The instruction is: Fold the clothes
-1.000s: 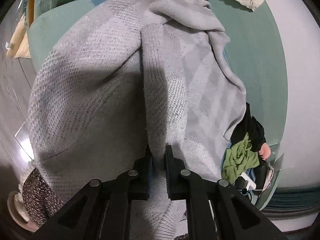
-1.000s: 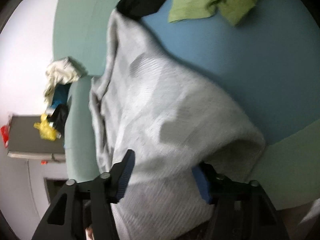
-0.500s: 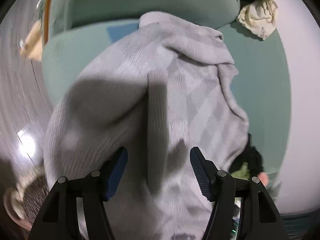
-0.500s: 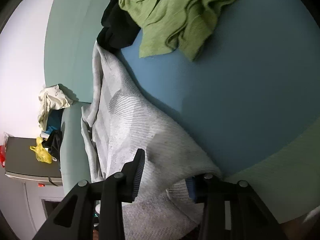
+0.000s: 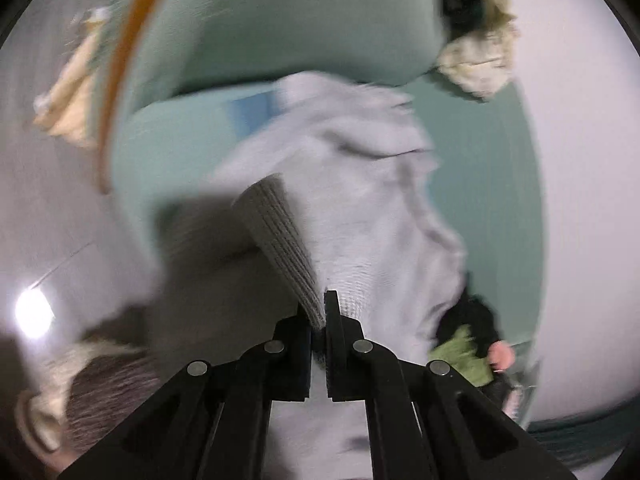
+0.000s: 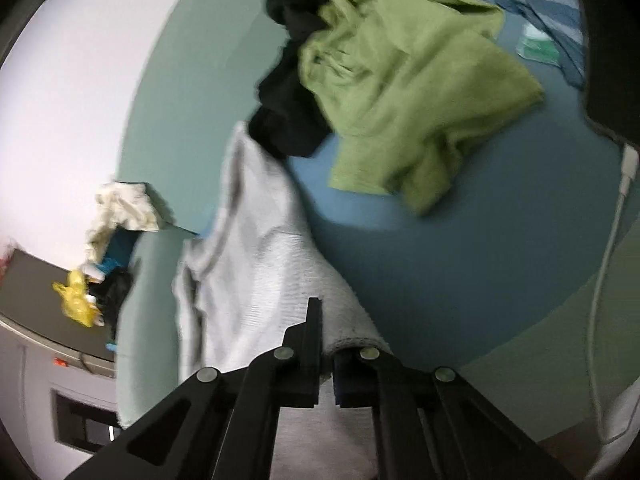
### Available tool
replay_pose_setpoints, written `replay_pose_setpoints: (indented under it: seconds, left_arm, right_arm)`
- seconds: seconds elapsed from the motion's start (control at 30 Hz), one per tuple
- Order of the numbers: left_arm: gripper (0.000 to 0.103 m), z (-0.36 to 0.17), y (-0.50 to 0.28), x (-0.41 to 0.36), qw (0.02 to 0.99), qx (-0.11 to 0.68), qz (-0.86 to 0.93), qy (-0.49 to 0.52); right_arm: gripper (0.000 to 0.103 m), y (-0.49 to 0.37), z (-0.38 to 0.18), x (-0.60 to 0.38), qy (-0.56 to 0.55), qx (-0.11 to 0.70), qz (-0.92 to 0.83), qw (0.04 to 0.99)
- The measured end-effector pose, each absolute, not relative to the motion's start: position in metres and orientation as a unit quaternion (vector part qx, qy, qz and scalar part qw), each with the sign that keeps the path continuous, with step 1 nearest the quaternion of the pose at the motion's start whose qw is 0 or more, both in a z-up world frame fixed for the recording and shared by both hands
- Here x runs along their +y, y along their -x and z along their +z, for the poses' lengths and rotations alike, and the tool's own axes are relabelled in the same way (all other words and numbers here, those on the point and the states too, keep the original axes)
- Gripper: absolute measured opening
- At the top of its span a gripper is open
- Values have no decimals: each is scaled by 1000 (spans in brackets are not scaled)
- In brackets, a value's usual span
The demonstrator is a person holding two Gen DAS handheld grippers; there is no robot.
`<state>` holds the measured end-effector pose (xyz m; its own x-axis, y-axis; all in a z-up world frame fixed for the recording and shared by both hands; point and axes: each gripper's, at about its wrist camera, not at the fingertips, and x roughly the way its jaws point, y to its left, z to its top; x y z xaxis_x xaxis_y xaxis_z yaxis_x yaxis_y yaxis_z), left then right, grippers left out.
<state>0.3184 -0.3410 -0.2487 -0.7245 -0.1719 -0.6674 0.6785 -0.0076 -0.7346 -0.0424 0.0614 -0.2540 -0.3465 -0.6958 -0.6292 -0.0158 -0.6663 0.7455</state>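
A light grey knitted sweater (image 5: 360, 200) lies spread over a teal sofa (image 5: 240, 32). My left gripper (image 5: 319, 312) is shut on its ribbed hem and holds that edge raised. In the right wrist view the same sweater (image 6: 256, 256) stretches away over the blue seat cover (image 6: 460, 272). My right gripper (image 6: 327, 336) is shut on another part of the sweater's edge. Both views are blurred by motion.
A green garment (image 6: 400, 92) and a black one (image 6: 288, 92) lie heaped past the sweater. A cream cloth (image 5: 476, 60) sits on the sofa arm. A white cable (image 6: 616, 220) runs along the right. A grey side table (image 6: 36, 296) holds a yellow item (image 6: 76, 300).
Both grippers were open half a second ago and have now closed on the sweater's edge. The left gripper has lifted and pulled back, and the sweater has bunched up.
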Motion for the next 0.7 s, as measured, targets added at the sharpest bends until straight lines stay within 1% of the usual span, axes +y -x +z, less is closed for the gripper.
replay_pose_setpoints:
  seconds: [0.03, 0.1, 0.13, 0.17, 0.2, 0.23, 0.27, 0.3, 0.37, 0.5, 0.53, 0.63, 0.7]
  left_arm:
    - [5, -264, -327, -337, 317, 645, -661, -215]
    - [8, -287, -337, -331, 310, 676, -629, -226]
    - [9, -293, -342, -329, 307, 687, -618, -227]
    - [12, -289, -345, -331, 314, 682, -619, -232]
    - [18, -284, -348, -332, 321, 677, -619, -236]
    - [22, -279, -351, -333, 329, 671, -619, -241]
    - [33, -270, -352, -336, 341, 657, -624, -249]
    - [50, -258, -353, -339, 359, 638, -631, -257]
    - [67, -232, -354, -347, 397, 590, -651, -263]
    - [67, -197, -346, -374, 435, 515, -690, -264]
    - [67, -197, -341, -382, 441, 503, -693, -270]
    - [67, -205, -323, -402, 453, 462, -700, -303]
    - [66, -220, -305, -415, 439, 448, -706, -330]
  right_arm:
    - [4, 44, -264, 62, -539, -345, -737, 219]
    - [11, 45, -283, 61, -574, -349, -713, 201]
    - [18, 45, -286, 60, -587, -341, -707, 200]
    - [25, 45, -287, 59, -596, -328, -705, 200]
    - [27, 45, -282, 58, -601, -311, -708, 202]
    - [31, 45, -275, 58, -601, -293, -714, 207]
    - [36, 45, -267, 57, -599, -277, -721, 212]
    - [38, 45, -260, 56, -596, -263, -727, 218]
    - [46, 43, -241, 50, -585, -227, -743, 232]
    - [50, 39, -201, 8, -545, -116, -784, 273]
    - [54, 38, -196, -7, -538, -96, -786, 289]
    - [54, 35, -189, -49, -535, -61, -773, 335]
    - [54, 33, -190, -80, -544, -51, -752, 368]
